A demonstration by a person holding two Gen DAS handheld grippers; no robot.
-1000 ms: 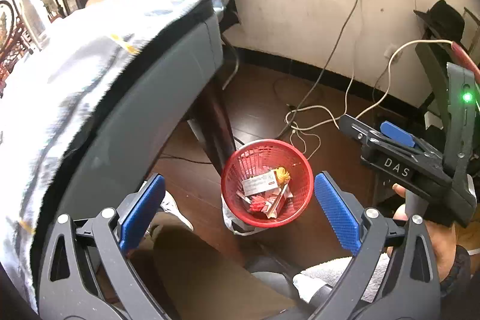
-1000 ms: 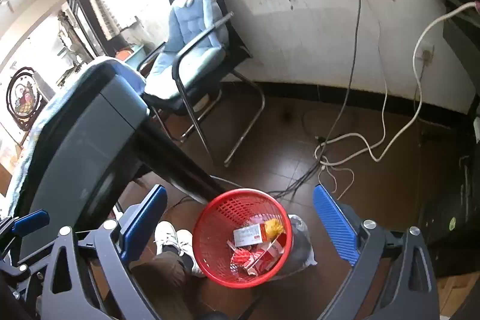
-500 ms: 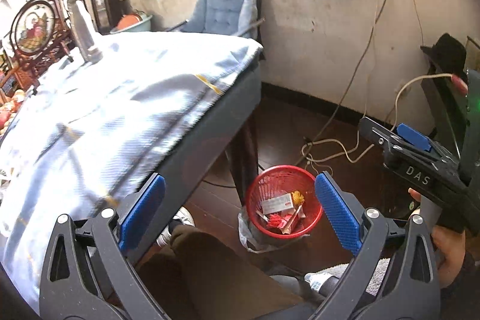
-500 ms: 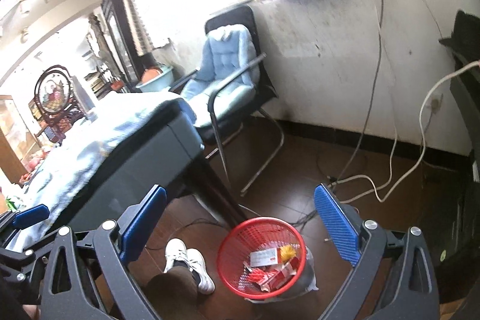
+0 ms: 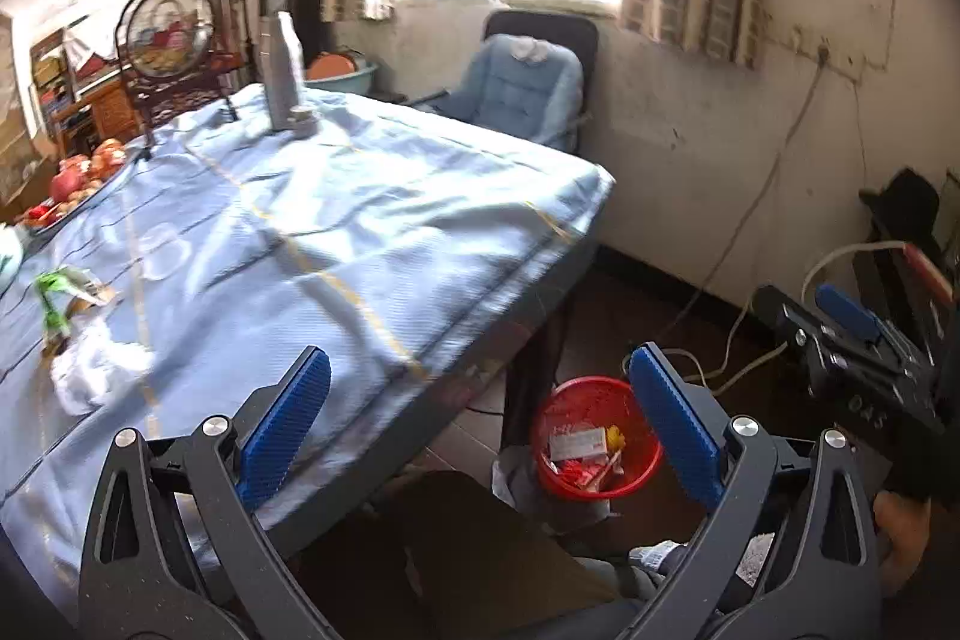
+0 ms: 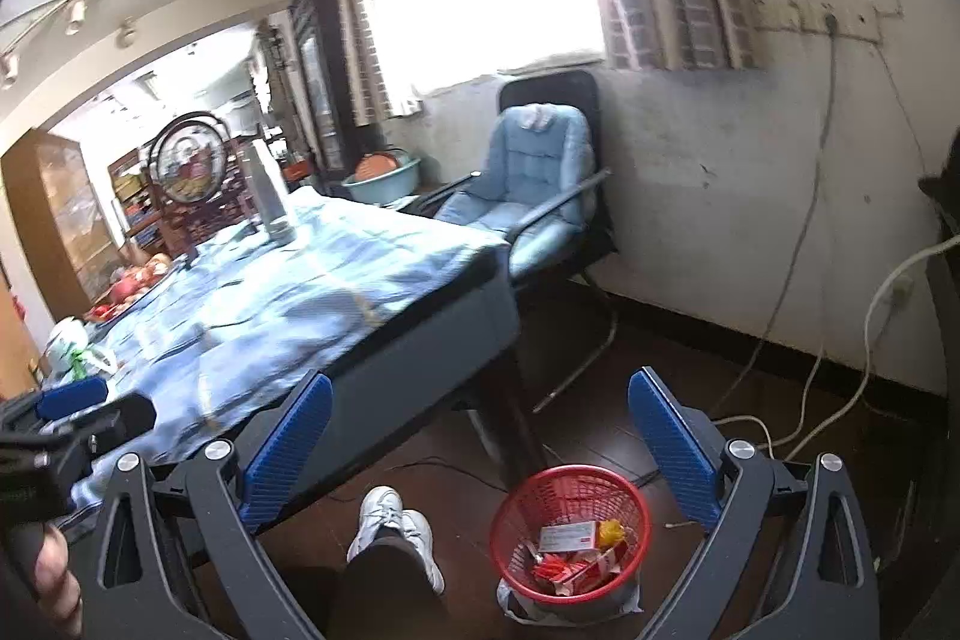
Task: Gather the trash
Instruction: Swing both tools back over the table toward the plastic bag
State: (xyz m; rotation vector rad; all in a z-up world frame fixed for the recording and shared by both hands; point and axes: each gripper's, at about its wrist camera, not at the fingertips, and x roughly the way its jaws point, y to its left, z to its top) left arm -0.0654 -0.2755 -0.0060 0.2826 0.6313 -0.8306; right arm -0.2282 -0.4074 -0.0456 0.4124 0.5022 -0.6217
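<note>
Both tools, left (image 5: 480, 424) and right (image 6: 480, 451), spread wide, empty; red basket (image 6: 510, 520) contents blurry

Landmark: table under pale blue cloth (image 5: 372, 244).
Near edge, centre: bare cloth, open passage.
Left part: crumpled white tissue (image 5: 90, 370), green-and-brown wrapper (image 5: 60, 289) in way.
Far end: tall grey bottle (image 5: 285, 70), round framed ornament (image 5: 168, 28) block.
Floor beside right corner: red mesh wastebasket (image 6: 570, 532), open-topped, near table leg.

A blue-clothed table (image 5: 372, 232) carries crumpled tissue (image 5: 90, 370), a green wrapper (image 5: 57, 292) and fruit (image 5: 78, 172).
</note>
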